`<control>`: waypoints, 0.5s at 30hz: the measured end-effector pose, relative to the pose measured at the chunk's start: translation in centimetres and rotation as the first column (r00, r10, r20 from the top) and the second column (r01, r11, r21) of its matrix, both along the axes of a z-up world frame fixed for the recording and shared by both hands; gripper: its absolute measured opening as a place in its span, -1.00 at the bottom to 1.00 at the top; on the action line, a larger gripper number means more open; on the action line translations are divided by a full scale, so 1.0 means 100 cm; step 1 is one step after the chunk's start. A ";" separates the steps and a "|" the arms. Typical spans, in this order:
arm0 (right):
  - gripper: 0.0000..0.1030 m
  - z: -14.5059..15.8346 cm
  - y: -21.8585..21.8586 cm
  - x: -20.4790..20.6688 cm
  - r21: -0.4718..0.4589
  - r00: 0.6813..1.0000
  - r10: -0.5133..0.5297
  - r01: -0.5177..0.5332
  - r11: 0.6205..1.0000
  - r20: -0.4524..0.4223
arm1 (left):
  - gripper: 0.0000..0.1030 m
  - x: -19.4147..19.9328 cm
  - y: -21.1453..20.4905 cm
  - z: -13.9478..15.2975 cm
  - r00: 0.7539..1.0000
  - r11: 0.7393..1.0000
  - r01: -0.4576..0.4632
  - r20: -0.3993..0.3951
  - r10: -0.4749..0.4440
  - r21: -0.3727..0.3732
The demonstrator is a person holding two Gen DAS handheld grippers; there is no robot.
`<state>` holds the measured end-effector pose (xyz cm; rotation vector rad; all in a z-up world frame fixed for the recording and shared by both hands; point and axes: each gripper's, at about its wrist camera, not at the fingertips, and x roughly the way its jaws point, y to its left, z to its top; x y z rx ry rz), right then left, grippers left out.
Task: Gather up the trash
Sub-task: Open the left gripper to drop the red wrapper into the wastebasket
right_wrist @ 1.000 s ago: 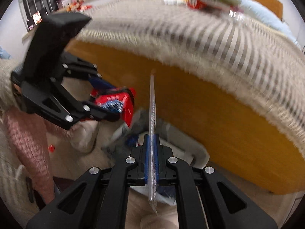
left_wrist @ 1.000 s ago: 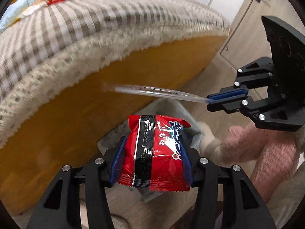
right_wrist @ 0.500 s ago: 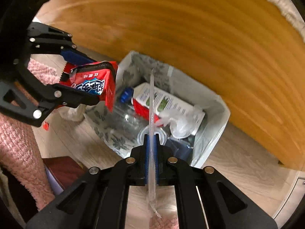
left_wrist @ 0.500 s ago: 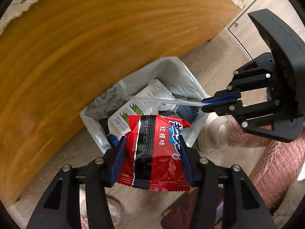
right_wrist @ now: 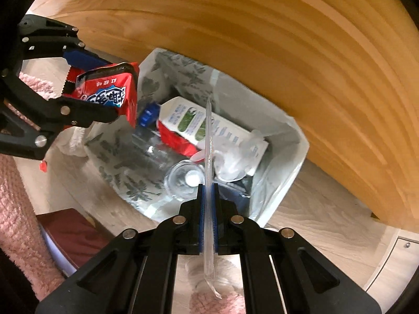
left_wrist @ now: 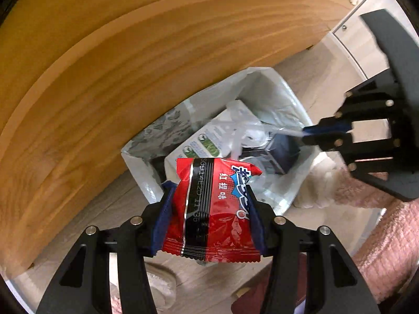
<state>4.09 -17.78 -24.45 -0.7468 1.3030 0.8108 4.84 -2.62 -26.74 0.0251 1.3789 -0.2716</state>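
Hanging over the open trash bin (right_wrist: 277, 141), both pieces of trash are ready to go in. The red snack packet (left_wrist: 217, 209) is pinched across its width by the left tool (left_wrist: 209, 209), part-open jaws pressing its two sides, and sits above the bin's near-left rim. The clear plastic sleeve (right_wrist: 208, 172), probably a straw wrapper though it is too thin to be sure, is clamped flat in the right tool (right_wrist: 208, 219), jaws nearly closed on it, its free end reaching over the bin's middle.

Inside the bin lie a white carton (right_wrist: 207, 125), a clear bottle with a blue cap (right_wrist: 150, 111), crumpled plastic and another red wrapper. Behind the bin stands a wooden bed side (right_wrist: 262, 39); beside the bin's near rim are a pink fuzzy sleeve (left_wrist: 387, 238) and pale wood floor (right_wrist: 322, 225).

To release well, bring each tool inside the liner's rim first, especially the left one, which sits close to the edge. Open the right tool fully, since a light film may cling to a pad; a small shake would free it.
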 end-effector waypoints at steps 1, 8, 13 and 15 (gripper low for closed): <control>-0.90 0.001 0.000 0.001 -0.004 1.000 0.001 -0.001 1.000 0.008 | -0.04 0.002 0.001 -0.002 1.000 1.000 -0.004 -0.005 0.004 0.007; -0.90 0.002 -0.003 0.007 -0.022 1.000 0.004 -0.004 1.000 0.025 | -0.03 0.013 -0.005 -0.002 1.000 1.000 -0.002 -0.003 0.002 0.026; -0.90 -0.001 -0.009 0.009 -0.036 1.000 -0.012 0.013 0.999 0.029 | -0.03 0.015 -0.008 0.000 1.000 1.000 0.007 -0.002 -0.007 0.031; -0.90 -0.002 -0.012 0.011 -0.037 0.999 -0.018 0.019 0.999 0.028 | -0.03 0.015 -0.007 -0.001 1.000 0.999 0.006 -0.006 -0.006 0.033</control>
